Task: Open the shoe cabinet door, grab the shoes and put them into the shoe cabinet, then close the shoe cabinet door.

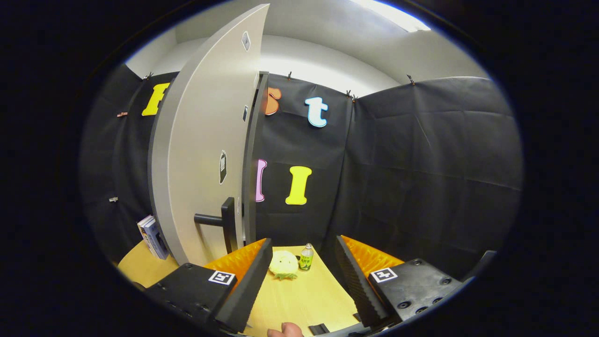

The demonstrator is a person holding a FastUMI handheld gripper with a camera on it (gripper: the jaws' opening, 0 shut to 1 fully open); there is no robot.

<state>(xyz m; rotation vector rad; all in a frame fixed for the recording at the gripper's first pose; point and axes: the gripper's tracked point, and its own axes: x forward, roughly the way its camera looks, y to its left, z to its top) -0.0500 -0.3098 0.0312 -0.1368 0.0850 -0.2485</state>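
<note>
The tall grey shoe cabinet point(206, 154) stands on the wooden table, just ahead of my left finger. Its door looks nearly shut, with a thin dark gap along its right edge. A dark bar handle point(223, 223) sticks out low on the door, just above the tip of my left finger. My gripper point(303, 262) is open, with nothing between its fingers. No shoes show from here.
On the wooden table point(309, 299) beyond the fingers lie a pale yellow-green crumpled item point(283, 265) and a small bottle point(306, 257). Books point(152, 236) lean left of the cabinet. A fingertip point(285, 330) shows at the near table edge. Black cloth walls close in behind and to the right.
</note>
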